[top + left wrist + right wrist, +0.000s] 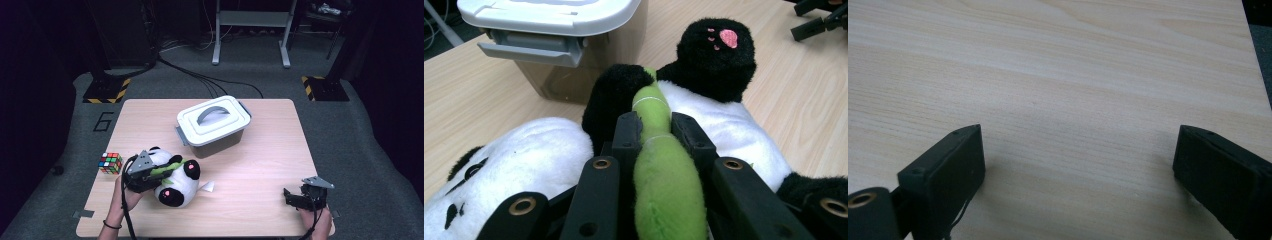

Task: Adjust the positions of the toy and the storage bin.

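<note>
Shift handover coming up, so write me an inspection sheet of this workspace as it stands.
Surface: light wooden table, no spills seen.
Job's things: toy panda lying at front left; its green stalk is pinched in the left claw.
Clutter: lidded plastic box at centre back, lid on; puzzle cube at the left edge; small white tag beside the panda.
Grippers: left claw shut on the stalk; right claw open above bare wood at front right.
Cables: black cable trailing along the left forearm; more on the floor behind.
Surroundings: grey carpet, striped stand bases, metal frame legs.
</note>
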{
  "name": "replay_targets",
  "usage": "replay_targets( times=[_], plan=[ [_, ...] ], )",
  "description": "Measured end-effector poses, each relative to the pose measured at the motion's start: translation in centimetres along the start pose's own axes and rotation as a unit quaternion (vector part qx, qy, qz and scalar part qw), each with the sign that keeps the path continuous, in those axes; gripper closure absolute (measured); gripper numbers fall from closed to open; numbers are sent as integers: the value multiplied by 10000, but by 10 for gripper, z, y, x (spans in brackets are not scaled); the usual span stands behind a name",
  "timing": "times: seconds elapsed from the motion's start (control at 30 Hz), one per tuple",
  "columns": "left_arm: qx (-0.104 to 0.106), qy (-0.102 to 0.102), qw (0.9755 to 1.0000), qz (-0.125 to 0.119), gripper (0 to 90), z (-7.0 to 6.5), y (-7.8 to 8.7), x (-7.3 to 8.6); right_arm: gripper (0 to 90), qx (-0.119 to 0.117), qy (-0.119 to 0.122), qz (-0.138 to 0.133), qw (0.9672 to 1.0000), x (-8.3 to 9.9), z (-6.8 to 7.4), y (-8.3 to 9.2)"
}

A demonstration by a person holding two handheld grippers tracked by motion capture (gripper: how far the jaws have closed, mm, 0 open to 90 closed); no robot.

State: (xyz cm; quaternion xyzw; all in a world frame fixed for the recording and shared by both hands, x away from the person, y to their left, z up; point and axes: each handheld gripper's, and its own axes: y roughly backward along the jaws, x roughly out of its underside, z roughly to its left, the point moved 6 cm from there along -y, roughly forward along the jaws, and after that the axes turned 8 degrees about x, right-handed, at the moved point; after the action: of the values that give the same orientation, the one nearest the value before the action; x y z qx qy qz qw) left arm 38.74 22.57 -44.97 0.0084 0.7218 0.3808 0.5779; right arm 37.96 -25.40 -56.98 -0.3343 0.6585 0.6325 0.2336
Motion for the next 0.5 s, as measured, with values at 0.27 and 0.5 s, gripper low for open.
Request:
replay_targets(
  times=[0.27,0.5],
  plan=[
    [-8,-180,9998,106,738,16,3,4,58,1,-1,0,10000,0,0,0],
    [-6,93,9998,175,736,39,-1,19,58,2,4,-3,10000,0,0,0]
  ],
)
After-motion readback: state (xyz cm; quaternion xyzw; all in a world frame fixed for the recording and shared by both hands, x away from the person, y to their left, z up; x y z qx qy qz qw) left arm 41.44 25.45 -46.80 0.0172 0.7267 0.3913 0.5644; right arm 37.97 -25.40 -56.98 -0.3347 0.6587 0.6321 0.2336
